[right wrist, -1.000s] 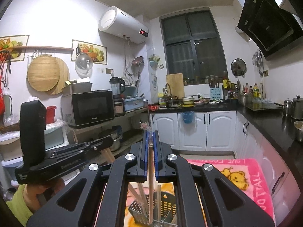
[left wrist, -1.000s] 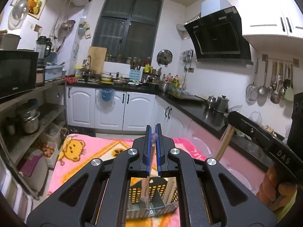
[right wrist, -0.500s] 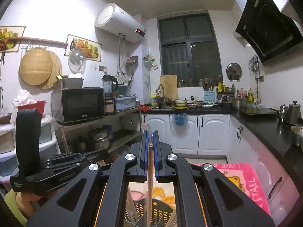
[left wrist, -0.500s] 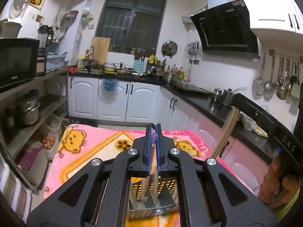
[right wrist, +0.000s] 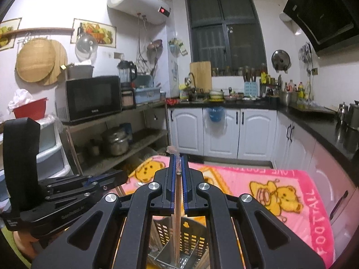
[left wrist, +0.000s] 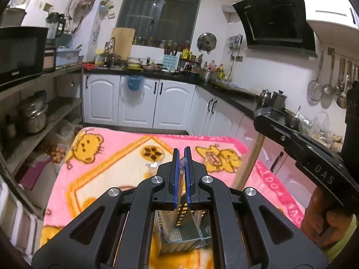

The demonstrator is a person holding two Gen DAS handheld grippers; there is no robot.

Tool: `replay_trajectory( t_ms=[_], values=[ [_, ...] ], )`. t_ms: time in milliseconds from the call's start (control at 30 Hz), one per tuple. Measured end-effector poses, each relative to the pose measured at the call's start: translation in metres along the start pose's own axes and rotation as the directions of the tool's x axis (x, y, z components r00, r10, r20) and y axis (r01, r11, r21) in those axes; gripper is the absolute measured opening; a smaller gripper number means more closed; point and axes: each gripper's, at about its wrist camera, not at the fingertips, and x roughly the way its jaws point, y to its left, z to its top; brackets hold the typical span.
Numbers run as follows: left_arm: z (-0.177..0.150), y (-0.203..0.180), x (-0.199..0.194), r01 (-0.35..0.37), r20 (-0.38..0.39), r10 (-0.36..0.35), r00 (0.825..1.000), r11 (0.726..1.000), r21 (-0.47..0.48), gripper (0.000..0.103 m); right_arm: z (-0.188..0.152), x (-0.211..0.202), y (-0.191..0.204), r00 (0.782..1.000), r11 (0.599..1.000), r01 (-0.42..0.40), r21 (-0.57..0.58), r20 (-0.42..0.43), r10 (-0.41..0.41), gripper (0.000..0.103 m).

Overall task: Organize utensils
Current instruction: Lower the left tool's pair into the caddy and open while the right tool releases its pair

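My left gripper (left wrist: 182, 157) is shut on wooden chopsticks in a clear wrapper (left wrist: 181, 180), held upright over a perforated utensil caddy (left wrist: 182, 235) on the pink blanket (left wrist: 107, 170). My right gripper (right wrist: 178, 160) is shut on another wrapped pair of chopsticks (right wrist: 177, 215), whose lower end reaches into the same caddy (right wrist: 190, 233). The right gripper (left wrist: 298, 143) and its chopsticks (left wrist: 248, 163) show at the right of the left wrist view. The left gripper (right wrist: 56, 199) shows at the left of the right wrist view.
The blanket with yellow bears covers the table. White cabinets (left wrist: 136, 103) and a black counter (right wrist: 314, 123) run behind and to the right. Open shelves with a microwave (right wrist: 89, 98) and pots (left wrist: 33, 114) stand at the left.
Both grippers have tilted downward, so more of the blanket shows. The caddy sits closer under both pairs of chopsticks, and the right pair now reaches into it.
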Motion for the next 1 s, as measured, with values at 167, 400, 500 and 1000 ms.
replay_trajectory(
  t_ms=[167,400,500,1000],
  values=[
    [-0.012,0.006,0.010,0.004,-0.025,-0.004,1.000,1.000,-0.004,0.002,-0.016,0.017,-0.005,0.999,1.000,0.006,0.011,-0.049,-0.005,0.005],
    [-0.026,0.011,0.022,0.009,-0.049,-0.010,0.999,1.000,-0.011,0.002,-0.037,0.032,-0.017,0.994,0.999,0.001,0.054,-0.113,0.005,0.005],
    [-0.030,0.012,0.022,0.009,-0.041,-0.010,0.999,1.000,-0.012,0.002,-0.043,0.036,-0.022,0.992,0.997,-0.006,0.077,-0.129,0.016,0.005],
    [-0.035,0.016,0.019,-0.009,-0.041,0.008,0.999,1.000,-0.017,0.002,-0.055,0.023,-0.039,0.987,0.993,0.024,0.113,-0.159,-0.006,0.007]
  ],
)
